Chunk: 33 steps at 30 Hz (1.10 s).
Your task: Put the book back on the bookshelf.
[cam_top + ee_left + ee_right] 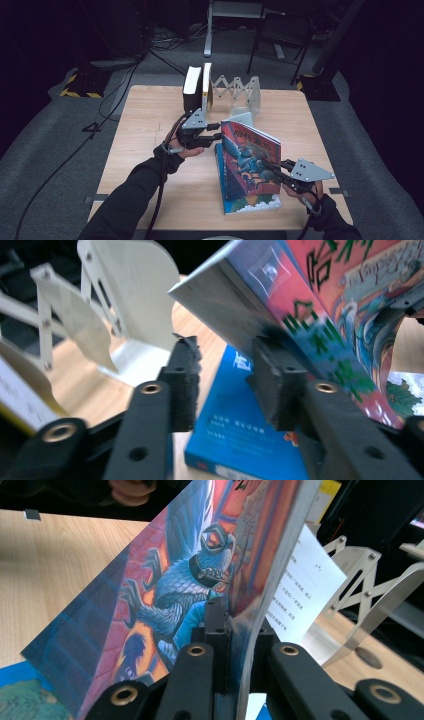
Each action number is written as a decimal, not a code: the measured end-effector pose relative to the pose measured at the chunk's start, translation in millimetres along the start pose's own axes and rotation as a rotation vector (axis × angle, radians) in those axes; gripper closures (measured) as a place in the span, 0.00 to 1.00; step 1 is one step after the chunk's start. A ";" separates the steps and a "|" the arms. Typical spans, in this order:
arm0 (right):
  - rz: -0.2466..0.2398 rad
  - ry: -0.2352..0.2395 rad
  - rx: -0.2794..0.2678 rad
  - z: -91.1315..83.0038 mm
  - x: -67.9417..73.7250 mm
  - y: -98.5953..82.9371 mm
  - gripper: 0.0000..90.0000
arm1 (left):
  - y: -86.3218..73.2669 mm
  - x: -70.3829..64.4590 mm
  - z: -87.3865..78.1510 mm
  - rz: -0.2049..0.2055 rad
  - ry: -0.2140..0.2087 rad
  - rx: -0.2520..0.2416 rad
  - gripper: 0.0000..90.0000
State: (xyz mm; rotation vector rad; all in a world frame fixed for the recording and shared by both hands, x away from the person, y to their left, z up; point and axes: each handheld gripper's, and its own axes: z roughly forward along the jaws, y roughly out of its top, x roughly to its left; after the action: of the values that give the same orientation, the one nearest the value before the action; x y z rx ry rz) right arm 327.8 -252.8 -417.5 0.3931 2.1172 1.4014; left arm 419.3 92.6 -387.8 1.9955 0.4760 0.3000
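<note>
Right gripper (239, 630) clamps my paperback's (250, 167) thin, bendy cover; left gripper (224, 385), jaws apart, should take its stiffer spine nearby.

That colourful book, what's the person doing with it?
A person is tilting the colourful book up off a blue book lying flat on the table. The right claw is shut on its cover's edge. The left claw is open at the spine, one jaw touching it. An expanding bookend rack with two books waits behind.

Blue book (220, 176) mostly hidden behind illustrated book (250, 160); its cover text unreadable.
</note>
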 end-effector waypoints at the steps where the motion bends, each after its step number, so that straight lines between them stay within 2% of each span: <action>1: 0.010 0.000 0.002 1.3 -0.5 -0.6 0.93 | -5.9 -1.5 -1.0 -0.008 -0.010 0.007 0.62; 3: 0.014 -0.001 0.008 3.1 -1.1 -2.4 0.93 | -17.7 -5.4 -3.4 -0.026 -0.030 0.023 0.56; 5: 0.028 0.001 0.013 5.0 -2.3 -4.6 0.93 | -29.8 -13.0 -6.4 -0.056 -0.086 0.031 0.53; 6: 0.028 0.001 0.013 5.0 -2.3 -4.6 0.93 | -29.8 -13.0 -6.4 -0.056 -0.086 0.031 0.49; 7: 0.038 0.003 0.020 6.4 -3.1 -6.1 0.93 | -35.1 -17.7 -5.1 -0.073 -0.136 0.043 0.49; 9: 0.044 0.003 0.021 8.2 -3.2 -6.8 0.93 | -43.2 -27.0 2.8 -0.105 -0.193 0.072 0.41; 10: 0.042 0.005 0.022 8.8 -3.4 -6.6 0.93 | -45.3 -30.4 7.2 -0.113 -0.208 0.088 0.37; 12: 0.039 0.005 0.022 10.2 -3.3 -6.1 0.93 | -47.7 -38.6 20.3 -0.100 -0.237 0.127 0.33; 14: 0.040 0.006 0.025 11.6 -3.4 -6.0 0.93 | -47.1 -40.1 27.1 -0.112 -0.265 0.127 0.26; 15: 0.042 0.006 0.027 11.8 -3.8 -6.1 0.93 | -46.1 -39.7 28.2 -0.124 -0.261 0.115 0.26; 18: 0.041 0.006 0.027 12.5 -4.5 -6.9 0.93 | -42.7 -40.1 31.7 -0.127 -0.250 0.107 0.28; 23: 0.032 0.004 0.025 12.5 -3.4 -6.4 0.92 | -39.9 -38.5 42.3 -0.144 -0.223 0.111 0.28; 27: 0.025 0.002 0.026 12.9 -2.5 -5.6 0.92 | -35.6 -32.5 51.8 -0.176 -0.193 0.081 0.27; 29: 0.018 0.002 0.029 13.0 -2.6 -5.0 0.91 | -33.6 -29.1 52.3 -0.178 -0.179 0.067 0.28; 31: 0.020 -0.001 0.027 12.9 -2.7 -4.6 0.91 | -30.0 -25.5 51.4 -0.181 -0.174 0.045 0.32; 33: 0.022 0.001 0.019 12.7 -3.7 -4.3 0.91 | -24.8 -23.5 49.4 -0.166 -0.166 0.037 0.38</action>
State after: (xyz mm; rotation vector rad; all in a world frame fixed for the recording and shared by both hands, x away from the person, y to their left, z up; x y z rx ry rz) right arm 338.6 -247.0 -424.1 0.4247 2.1345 1.3952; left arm 413.5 52.7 -432.3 1.9822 0.5402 0.0220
